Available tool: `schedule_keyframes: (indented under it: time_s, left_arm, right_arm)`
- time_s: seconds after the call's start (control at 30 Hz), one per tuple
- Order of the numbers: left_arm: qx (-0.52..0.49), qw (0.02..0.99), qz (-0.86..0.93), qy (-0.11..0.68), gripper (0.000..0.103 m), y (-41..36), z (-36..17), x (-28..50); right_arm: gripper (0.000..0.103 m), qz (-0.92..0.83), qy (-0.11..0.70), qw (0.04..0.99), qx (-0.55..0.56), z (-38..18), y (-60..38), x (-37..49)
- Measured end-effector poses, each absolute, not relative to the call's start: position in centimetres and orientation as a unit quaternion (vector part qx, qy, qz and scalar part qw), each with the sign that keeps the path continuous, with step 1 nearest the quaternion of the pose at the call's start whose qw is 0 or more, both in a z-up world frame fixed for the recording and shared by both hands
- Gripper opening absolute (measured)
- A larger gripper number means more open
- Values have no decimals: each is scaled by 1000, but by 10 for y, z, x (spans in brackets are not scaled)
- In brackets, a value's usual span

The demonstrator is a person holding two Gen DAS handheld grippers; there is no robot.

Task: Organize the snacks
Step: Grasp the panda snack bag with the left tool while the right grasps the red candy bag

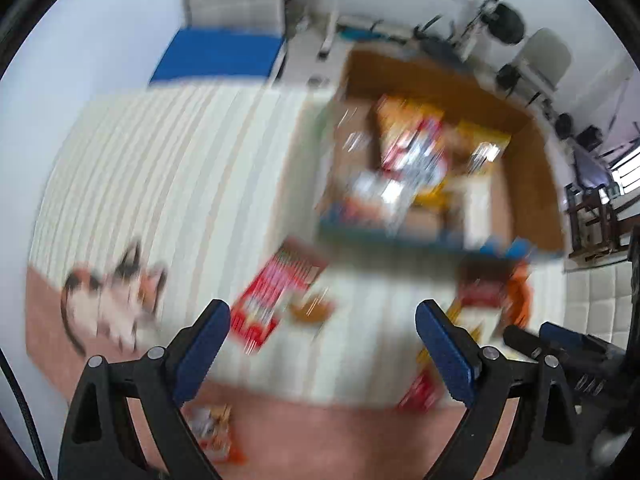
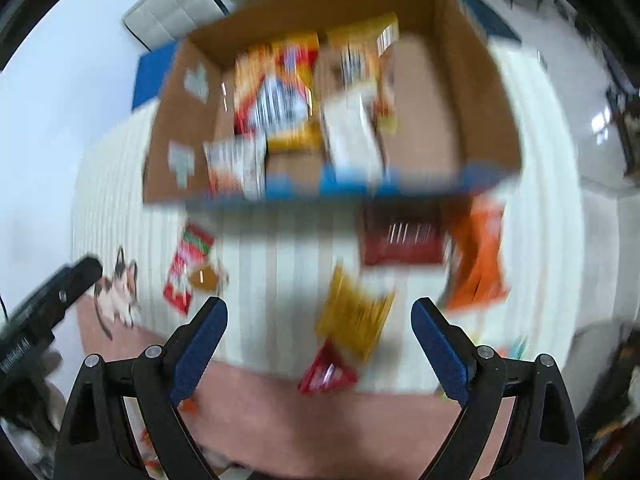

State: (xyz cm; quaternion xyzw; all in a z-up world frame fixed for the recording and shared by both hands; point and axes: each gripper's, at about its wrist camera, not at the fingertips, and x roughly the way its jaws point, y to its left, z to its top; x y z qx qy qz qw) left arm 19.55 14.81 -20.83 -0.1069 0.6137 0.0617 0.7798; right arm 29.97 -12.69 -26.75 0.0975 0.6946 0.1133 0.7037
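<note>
Left wrist view: left gripper (image 1: pixel 323 322) jaws spread wide, nothing between, poised above red-and-pink flat snack packet (image 1: pixel 276 292) at eleven o'clock. Right gripper (image 2: pixel 319 320) likewise empty and agape over yellow crinkled snack bag (image 2: pixel 354 312). Farther, at twelve, brown cardboard box (image 2: pixel 472 92), already part-filled, likely the destination.

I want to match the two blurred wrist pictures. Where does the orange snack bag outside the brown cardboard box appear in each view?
Left wrist view: the orange snack bag lies at the right, just below the near right corner of the brown cardboard box.
Right wrist view: the bag lies right of centre, below the box.
Shared landmark: the dark red packet directly left of the bag.
</note>
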Motion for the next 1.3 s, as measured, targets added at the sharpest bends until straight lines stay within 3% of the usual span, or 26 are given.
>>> schedule_keyframes:
  time_s: [0.37,0.8,0.9,0.97,1.0,1.07,1.1,1.13,1.3]
  left_arm:
    - [-171,688,117,696,95,215,-307,79]
    - [-275,622,140,720,95,270,-365,38]
    - [-279,618,120,725,95,263,-373,41]
    - [-268,620,105,730,95,255,-378,45]
    - [-261,622,101,732,95,252,-380,48]
    - [-239,627,103,734,79,245,-380,51]
    - [-236,626,102,736,57,243,-381,52]
    - [-236,624,99,738,53,241,-382,53]
    - [-215,638,89,734,44,217,-372,63]
  right_arm:
    - [95,63,760,625,166,-363,-108,231]
    - [94,11,785,592,182,-412,-97,221]
    - [90,9,788,587,186,-417,-93,218]
    - [78,6,788,588,185,-420,-89,217]
    - [78,5,788,587,185,-420,-90,217]
    - [67,1,786,591,180,-419,-90,216]
    - [62,-2,785,596,172,-417,-89,217]
    - [47,-3,783,599,167,-414,-90,217]
    - [44,2,778,604,169,-411,-96,215]
